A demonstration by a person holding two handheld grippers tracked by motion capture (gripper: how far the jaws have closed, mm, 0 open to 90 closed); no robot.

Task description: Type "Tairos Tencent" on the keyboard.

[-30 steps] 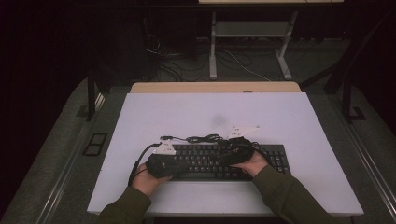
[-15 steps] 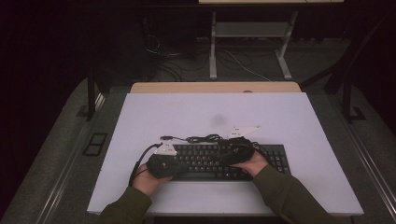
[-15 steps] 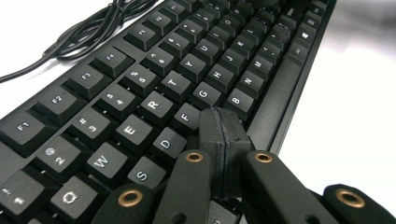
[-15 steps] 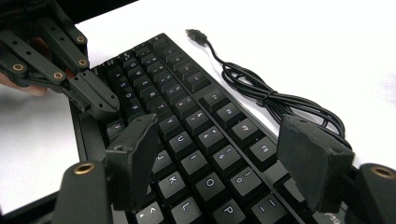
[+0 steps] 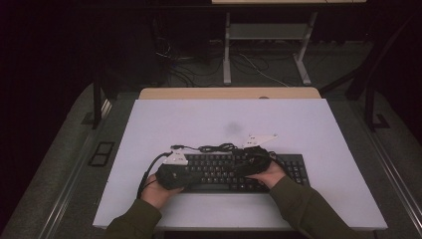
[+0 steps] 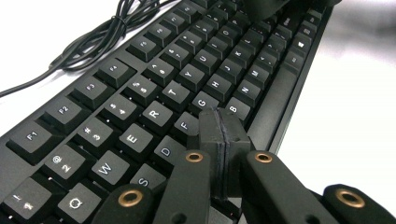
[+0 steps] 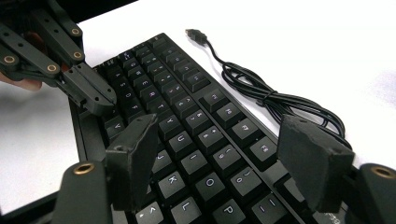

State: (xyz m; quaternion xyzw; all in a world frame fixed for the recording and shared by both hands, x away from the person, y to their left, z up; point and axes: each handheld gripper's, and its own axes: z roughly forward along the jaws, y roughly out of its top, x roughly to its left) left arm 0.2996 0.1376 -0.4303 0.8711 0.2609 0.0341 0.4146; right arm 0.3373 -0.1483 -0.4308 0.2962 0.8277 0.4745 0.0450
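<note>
A black keyboard (image 5: 293,167) lies on the white table near its front edge. Its coiled black cable (image 5: 219,148) rests just behind it, and the USB plug (image 7: 194,33) lies loose on the table. My left gripper (image 6: 222,123) is shut with nothing between its jaws. Its tip sits over the keys around F and G; whether it presses one I cannot tell. My right gripper (image 7: 224,158) hangs open over the right half of the letter keys, its pads (image 7: 313,158) wide apart and empty. The left gripper (image 7: 93,95) also shows at the upper left of the right gripper view.
The white table top (image 5: 298,124) stretches behind and to both sides of the keyboard. A wooden strip (image 5: 229,93) edges its far side. Dark floor with cables and desk legs (image 5: 227,55) lies beyond.
</note>
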